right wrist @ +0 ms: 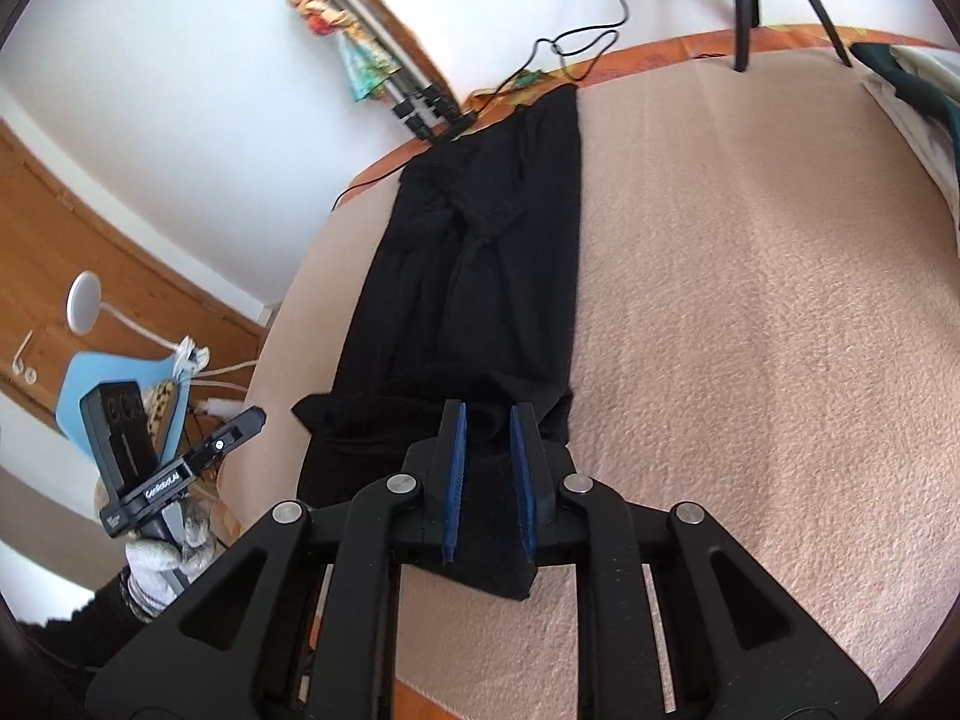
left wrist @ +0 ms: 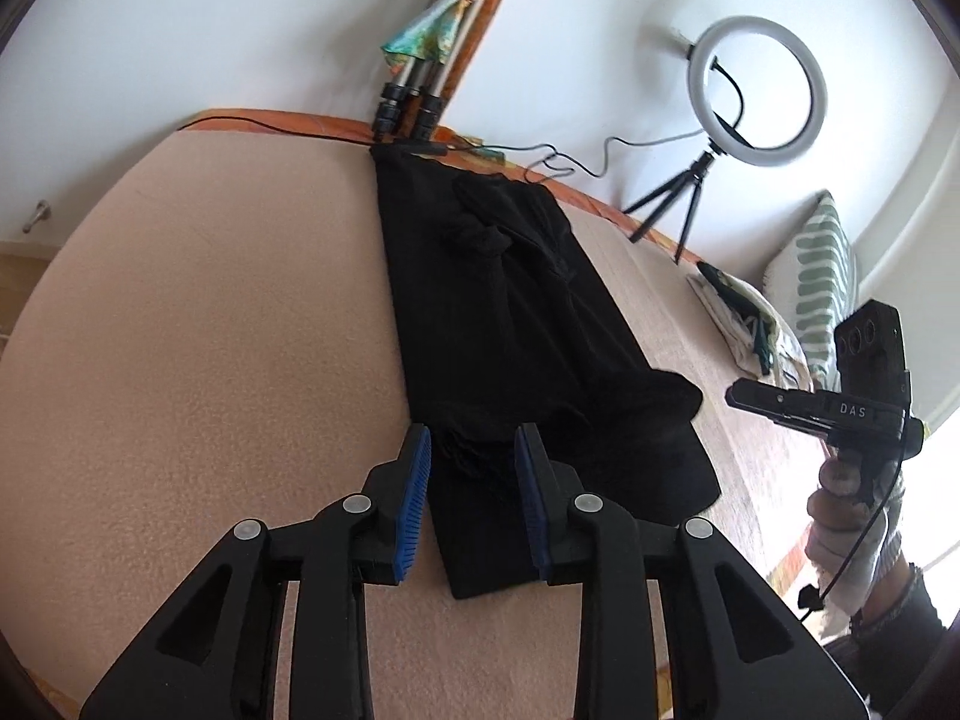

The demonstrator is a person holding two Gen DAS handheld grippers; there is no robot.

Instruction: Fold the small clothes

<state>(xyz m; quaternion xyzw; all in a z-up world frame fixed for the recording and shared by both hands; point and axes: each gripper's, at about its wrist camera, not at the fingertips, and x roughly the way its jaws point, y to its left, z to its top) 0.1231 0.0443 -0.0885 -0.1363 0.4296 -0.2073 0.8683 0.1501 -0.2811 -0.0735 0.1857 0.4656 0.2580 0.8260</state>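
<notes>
A long black garment [left wrist: 498, 312] lies stretched out lengthwise on a beige blanket [left wrist: 210, 330], rumpled along its middle, with a flap turned over near its near end. My left gripper [left wrist: 473, 441] is open, its blue pads either side of the garment's near end, just above it. My right gripper [right wrist: 487, 420] is open over the same near end of the garment [right wrist: 480, 252] from the other side. The right gripper also shows in the left wrist view [left wrist: 744, 393], and the left gripper in the right wrist view [right wrist: 255, 417], each held in a gloved hand.
A ring light on a small tripod [left wrist: 759, 90] stands at the bed's far edge. A tripod's legs with a colourful cloth [left wrist: 420, 60] rest at the garment's far end. A striped pillow [left wrist: 822, 282] and folded clothes [left wrist: 738, 312] lie at the right. A wooden door [right wrist: 90, 228] is left.
</notes>
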